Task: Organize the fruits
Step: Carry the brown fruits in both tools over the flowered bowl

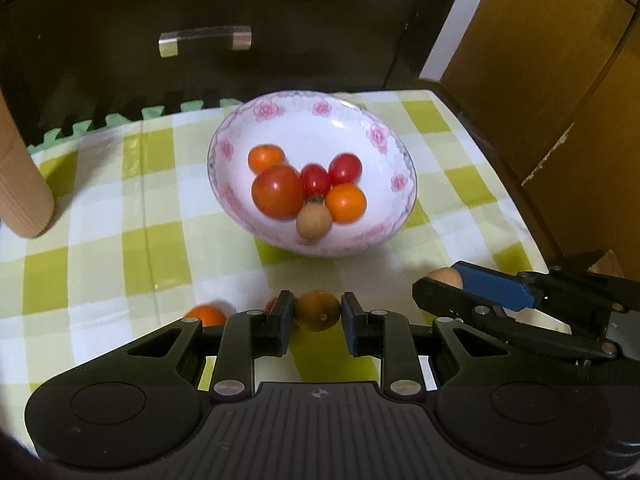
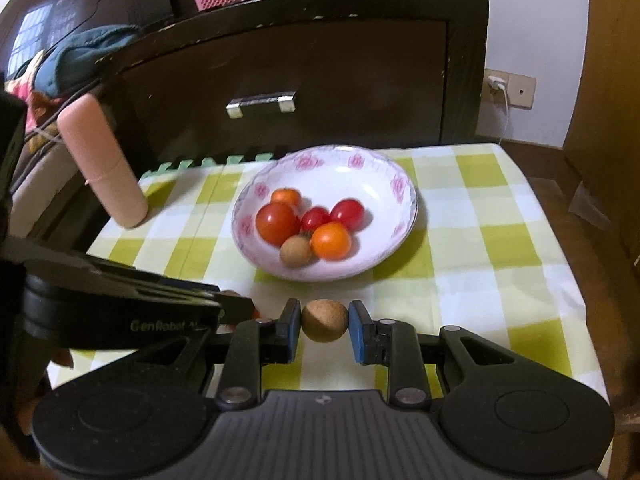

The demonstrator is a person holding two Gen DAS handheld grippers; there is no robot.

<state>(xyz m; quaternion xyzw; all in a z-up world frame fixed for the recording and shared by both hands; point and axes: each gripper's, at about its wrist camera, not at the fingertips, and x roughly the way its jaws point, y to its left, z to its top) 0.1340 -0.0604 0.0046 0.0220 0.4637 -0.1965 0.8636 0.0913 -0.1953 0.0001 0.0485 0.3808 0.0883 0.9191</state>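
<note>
Sitting between right claw (image 2: 324,322) pads — round tan fruit (image 2: 324,320).

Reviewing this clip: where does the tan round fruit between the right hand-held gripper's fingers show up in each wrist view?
Left wrist: tan round fruit low right, mostly hidden by the right hand-held gripper.
Right wrist: bottom centre, between that gripper's fingers.
Shared landmark: floral bowl, beyond the fruit in both.
</note>
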